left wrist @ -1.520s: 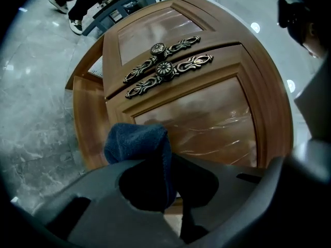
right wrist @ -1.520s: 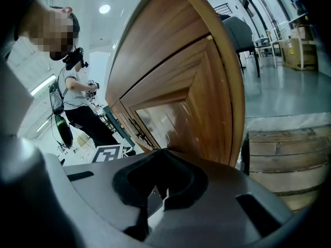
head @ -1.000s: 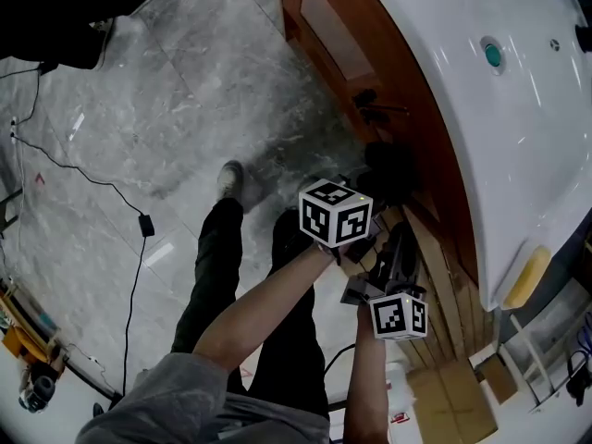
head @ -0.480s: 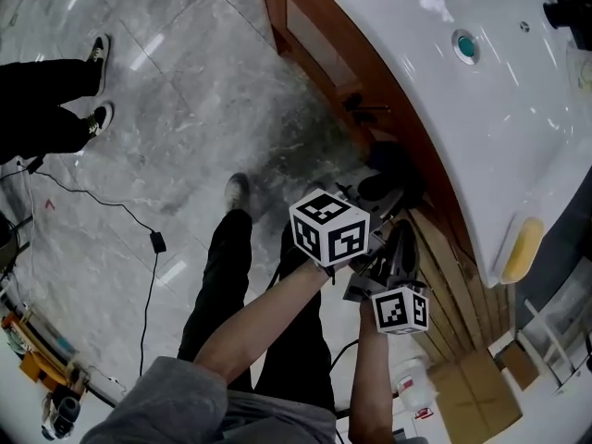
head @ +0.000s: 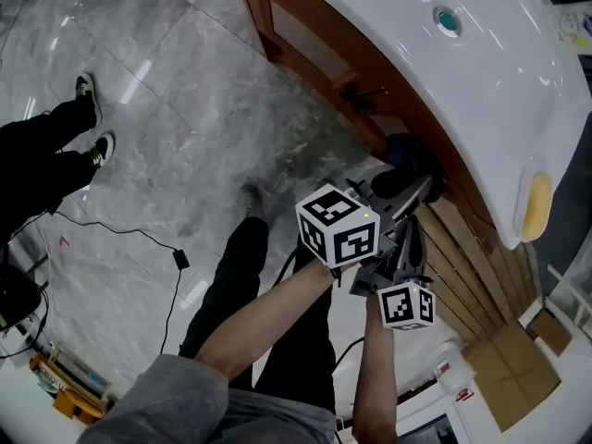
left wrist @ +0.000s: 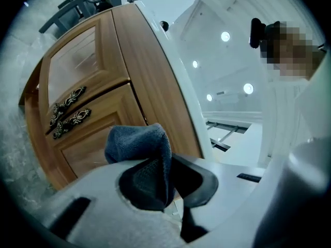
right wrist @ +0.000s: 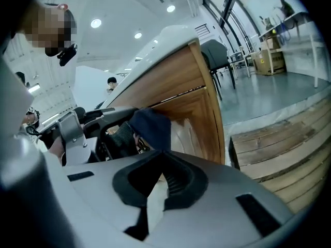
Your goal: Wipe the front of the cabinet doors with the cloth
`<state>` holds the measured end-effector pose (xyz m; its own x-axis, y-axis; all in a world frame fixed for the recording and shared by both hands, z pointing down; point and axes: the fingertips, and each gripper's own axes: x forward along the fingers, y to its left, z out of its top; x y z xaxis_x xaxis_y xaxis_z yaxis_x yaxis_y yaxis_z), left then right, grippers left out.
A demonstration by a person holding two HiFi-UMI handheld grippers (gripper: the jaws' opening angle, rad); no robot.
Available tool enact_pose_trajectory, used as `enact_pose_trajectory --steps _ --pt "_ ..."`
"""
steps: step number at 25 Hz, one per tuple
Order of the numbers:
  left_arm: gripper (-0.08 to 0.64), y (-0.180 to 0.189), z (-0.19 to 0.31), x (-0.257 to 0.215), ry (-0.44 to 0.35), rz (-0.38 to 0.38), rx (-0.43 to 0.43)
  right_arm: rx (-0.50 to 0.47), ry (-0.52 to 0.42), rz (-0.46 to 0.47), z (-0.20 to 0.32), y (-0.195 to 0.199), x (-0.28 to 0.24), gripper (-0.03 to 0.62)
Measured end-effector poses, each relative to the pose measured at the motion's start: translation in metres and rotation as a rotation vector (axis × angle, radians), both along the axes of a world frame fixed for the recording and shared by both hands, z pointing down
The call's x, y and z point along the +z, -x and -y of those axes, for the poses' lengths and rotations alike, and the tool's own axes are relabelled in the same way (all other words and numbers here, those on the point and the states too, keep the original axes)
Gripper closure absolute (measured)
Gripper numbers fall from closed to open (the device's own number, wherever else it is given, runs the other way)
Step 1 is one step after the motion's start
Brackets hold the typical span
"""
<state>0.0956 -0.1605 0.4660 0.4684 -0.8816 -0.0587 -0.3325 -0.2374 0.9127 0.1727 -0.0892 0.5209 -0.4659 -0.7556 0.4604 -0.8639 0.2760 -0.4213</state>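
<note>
A dark blue cloth (head: 410,158) is bunched against the brown wooden cabinet doors (head: 310,44) under the white counter. My left gripper (head: 393,190) is shut on the cloth (left wrist: 138,143), and its jaws (left wrist: 155,177) point at the doors (left wrist: 93,138), near two ornate metal handles (left wrist: 66,112). My right gripper (head: 404,248) hangs just below and behind the left one, shut with nothing in it. In the right gripper view its jaws (right wrist: 163,179) meet, and the cloth (right wrist: 151,127) shows ahead at the cabinet's end (right wrist: 199,107).
The white counter (head: 462,91) overhangs the doors, and a yellow block (head: 535,202) lies on it. Wooden slats (head: 476,262) and a cardboard box (head: 518,373) lie to the right. Another person's legs (head: 46,146) and a black cable (head: 139,234) are on the marble floor.
The head camera has swung, so the cabinet and counter now sit higher and further right. Both grippers have shifted slightly right with it. The left one still holds the cloth at the door.
</note>
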Motion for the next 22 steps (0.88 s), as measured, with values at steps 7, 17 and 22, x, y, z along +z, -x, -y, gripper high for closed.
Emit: enact_pose_trajectory --steps 7,17,22 --pt "0.526 -0.008 -0.026 0.014 0.006 0.007 0.057 0.056 -0.023 -0.016 -0.023 -0.01 0.001 0.584" --pt "0.526 -0.021 -0.041 0.106 0.197 0.01 -0.069 0.003 -0.004 -0.024 -0.015 -0.04 0.013 0.584" --pt "0.526 -0.027 -0.041 0.141 0.273 -0.011 -0.143 -0.046 0.007 -0.022 -0.007 -0.053 0.019 0.584"
